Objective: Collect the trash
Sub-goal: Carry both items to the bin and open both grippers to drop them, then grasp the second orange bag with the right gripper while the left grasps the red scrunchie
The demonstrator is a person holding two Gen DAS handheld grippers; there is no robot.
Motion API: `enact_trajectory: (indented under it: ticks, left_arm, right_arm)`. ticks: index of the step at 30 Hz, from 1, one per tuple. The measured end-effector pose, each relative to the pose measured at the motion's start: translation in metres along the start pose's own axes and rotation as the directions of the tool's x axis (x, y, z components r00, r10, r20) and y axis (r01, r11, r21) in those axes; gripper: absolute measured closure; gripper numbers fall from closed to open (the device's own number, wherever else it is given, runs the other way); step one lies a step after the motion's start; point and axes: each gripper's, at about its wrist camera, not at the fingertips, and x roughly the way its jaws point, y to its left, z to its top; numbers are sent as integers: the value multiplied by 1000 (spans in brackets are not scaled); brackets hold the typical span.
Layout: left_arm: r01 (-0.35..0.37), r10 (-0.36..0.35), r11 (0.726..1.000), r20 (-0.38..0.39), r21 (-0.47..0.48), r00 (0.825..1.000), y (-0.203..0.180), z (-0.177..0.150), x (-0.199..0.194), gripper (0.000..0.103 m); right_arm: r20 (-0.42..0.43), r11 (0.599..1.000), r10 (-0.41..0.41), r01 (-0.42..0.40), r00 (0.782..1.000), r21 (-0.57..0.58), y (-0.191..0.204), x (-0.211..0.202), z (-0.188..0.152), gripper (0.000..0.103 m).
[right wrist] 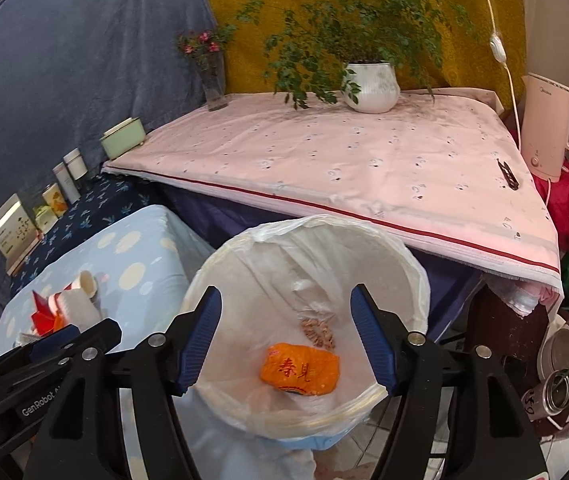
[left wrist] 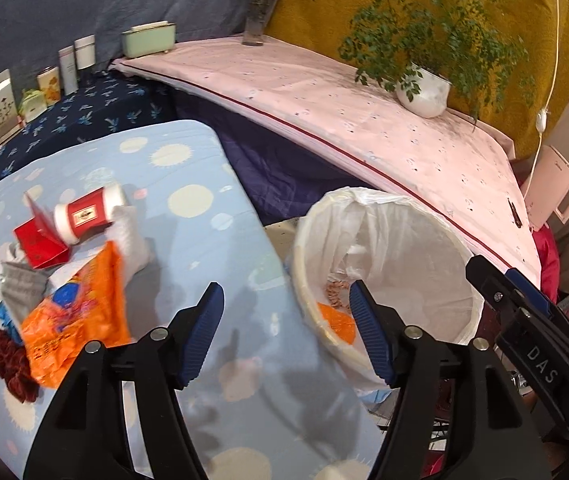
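Right claw (right wrist: 286, 336) hangs spread and empty over the white-lined bin (right wrist: 404, 264); a crumpled orange wrapper (right wrist: 300, 368) lies lower centre inside.

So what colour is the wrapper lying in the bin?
Orange, with red characters on it: the wrapper shows best in the right wrist view.

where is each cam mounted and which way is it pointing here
Left wrist: on the left gripper, looking down across the blue dotted table and its trash pile, bin rim at right; own open fingers and the right gripper show.
Right wrist: on the right gripper, looking down into the lined bin holding an orange wrapper; own open fingers, left gripper at lower left.
Shared: bin, wrapper, pink-covered table, potted plant.
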Motion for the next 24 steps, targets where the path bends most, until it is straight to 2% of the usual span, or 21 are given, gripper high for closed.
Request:
enact_trajectory:
  ticks: [4, 10, 24]
  left_arm:
    - [-35, 36, 998, 21, -44, 999, 21, -8, -19, 33]
    - [-108, 112, 989, 39, -99, 993, 59, -23, -45, 32]
    - [-233, 249, 928, 19, -290, 968, 158, -61, -85, 29]
  right_arm:
    - [3, 999, 33, -33, 999, -30, 20, -12, -5, 36]
    - [-11, 993, 85, -86, 996, -86, 54, -25, -18, 34]
    - [-62, 962, 193, -201, 979, -187, 127, -41, -45, 34]
